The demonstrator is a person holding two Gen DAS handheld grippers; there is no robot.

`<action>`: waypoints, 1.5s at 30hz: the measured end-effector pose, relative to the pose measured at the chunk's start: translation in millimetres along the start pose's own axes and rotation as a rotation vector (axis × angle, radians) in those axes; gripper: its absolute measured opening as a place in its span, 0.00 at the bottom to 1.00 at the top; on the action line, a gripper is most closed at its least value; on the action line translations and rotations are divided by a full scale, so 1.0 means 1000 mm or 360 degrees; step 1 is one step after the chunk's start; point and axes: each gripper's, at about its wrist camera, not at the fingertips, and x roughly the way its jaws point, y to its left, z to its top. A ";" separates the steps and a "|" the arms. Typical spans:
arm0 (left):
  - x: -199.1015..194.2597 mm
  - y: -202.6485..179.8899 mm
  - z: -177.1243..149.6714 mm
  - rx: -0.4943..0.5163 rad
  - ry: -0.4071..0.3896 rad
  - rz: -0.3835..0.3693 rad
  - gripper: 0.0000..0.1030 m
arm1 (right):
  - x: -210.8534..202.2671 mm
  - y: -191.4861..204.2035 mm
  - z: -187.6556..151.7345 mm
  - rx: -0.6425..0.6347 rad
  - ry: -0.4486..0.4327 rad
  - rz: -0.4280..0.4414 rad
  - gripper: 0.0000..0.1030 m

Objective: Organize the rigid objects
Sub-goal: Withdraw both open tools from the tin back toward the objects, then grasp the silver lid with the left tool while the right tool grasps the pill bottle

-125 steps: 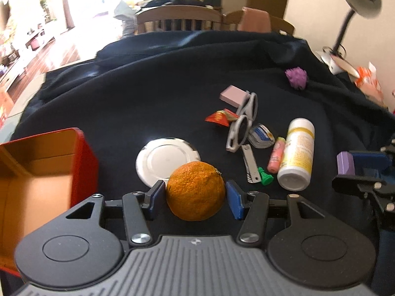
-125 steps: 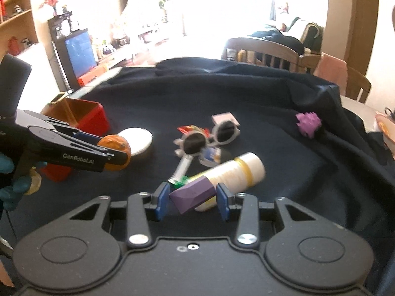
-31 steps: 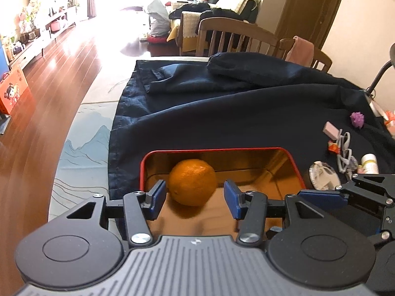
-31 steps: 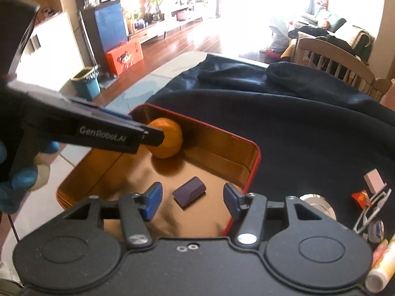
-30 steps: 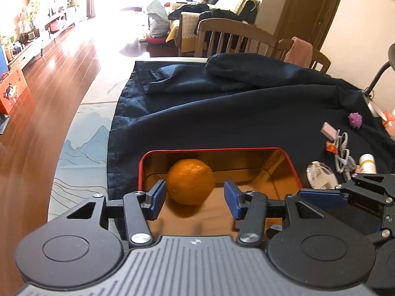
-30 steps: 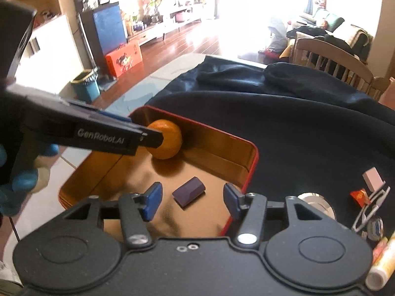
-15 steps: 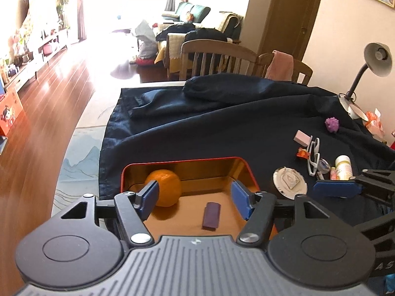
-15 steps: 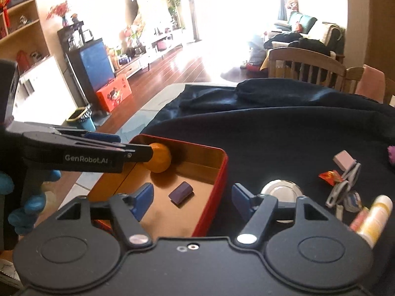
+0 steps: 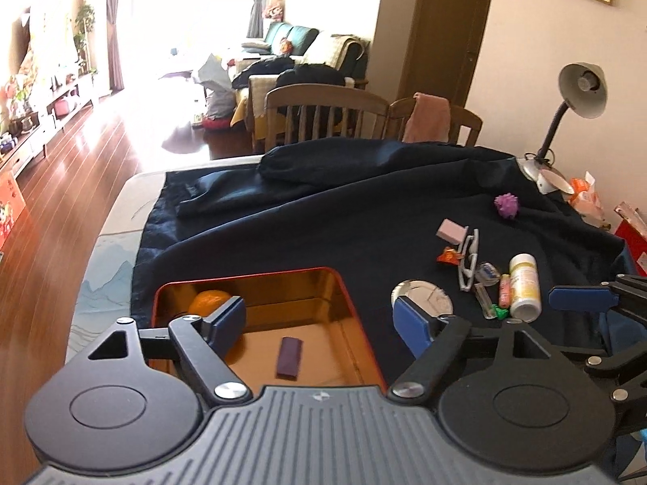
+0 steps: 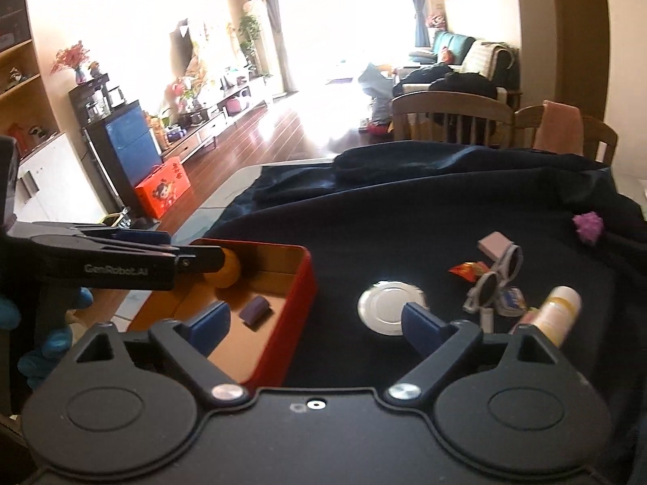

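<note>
Two things lie in the red box at my left: the orange in its far corner and the purple block on its floor. My left gripper hangs over the box, jaws just spread wide, nothing between them. My right gripper, likewise freshly opened and empty, straddles the box wall. Farther right, on the dark cloth, sit a silver lid, sunglasses and a white bottle.

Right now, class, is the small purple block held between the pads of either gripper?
No: the small purple block lies loose on the floor of the red tin box, beside the orange, while both grippers stand open and empty.
</note>
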 end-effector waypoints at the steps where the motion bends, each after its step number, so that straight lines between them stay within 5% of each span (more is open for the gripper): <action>1: -0.001 -0.004 0.000 0.0006 -0.0006 -0.0003 0.80 | -0.002 -0.004 0.000 0.0009 -0.0008 -0.0006 0.92; 5: -0.001 -0.018 0.001 0.0020 -0.0022 -0.0026 0.80 | -0.016 -0.023 -0.004 0.0068 -0.0073 0.0005 1.00; 21: 0.039 -0.089 0.000 0.0080 0.0018 -0.0027 0.84 | -0.027 -0.109 -0.018 0.0146 -0.0033 -0.0192 1.00; 45: 0.159 -0.138 -0.019 -0.0020 0.0265 0.0199 0.84 | 0.060 -0.212 -0.015 0.0251 0.0254 -0.0370 1.00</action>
